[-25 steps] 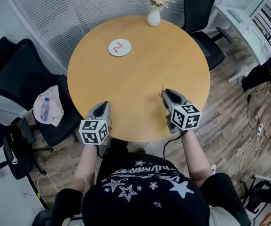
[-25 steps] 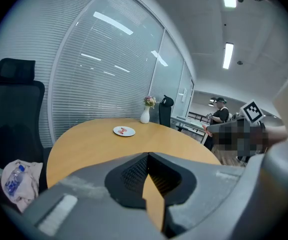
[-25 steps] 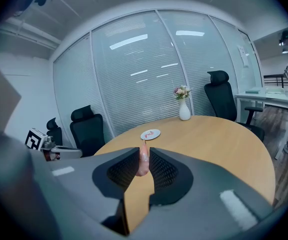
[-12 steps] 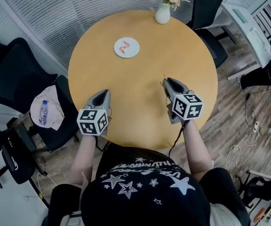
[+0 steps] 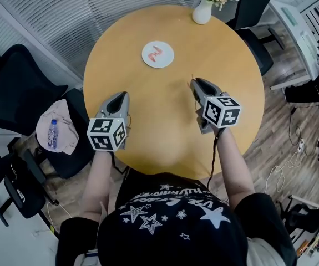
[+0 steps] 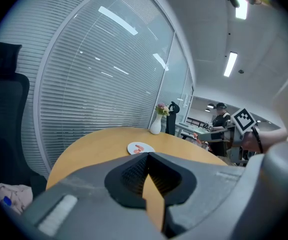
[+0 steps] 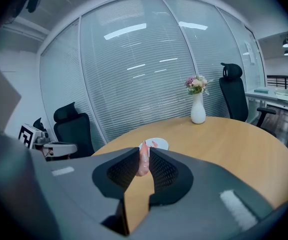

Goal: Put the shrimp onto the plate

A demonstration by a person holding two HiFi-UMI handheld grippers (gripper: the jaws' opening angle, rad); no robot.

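right gripper view has the shrimp [image 7: 144, 160] pinched upright between the right gripper [image 5: 193, 82] pads. left gripper [image 5: 125, 95] is closed on nothing. carry step, i'd say: the plate [image 5: 148, 59] sits far-left on the table [image 5: 165, 126], so next reach over it, lower, release.

The round light-wood counter [image 5: 165, 132] has a smooth, satin top. The small white plate [image 5: 157, 54] and the white vase [image 5: 202, 13] look glossy, like glazed ceramic. The pink shrimp [image 7: 144, 160] is shiny and rubbery-looking. The left gripper [image 6: 148, 156] and the right gripper [image 7: 144, 151] have matt grey plastic shells, and their fingers [image 7: 164, 172] carry black, finely ribbed pads. The grey-brown plank floor [image 5: 270, 143] looks like matt wood. A clear plastic bottle [image 5: 52, 133] lies on crumpled pale cloth [image 5: 65, 123].
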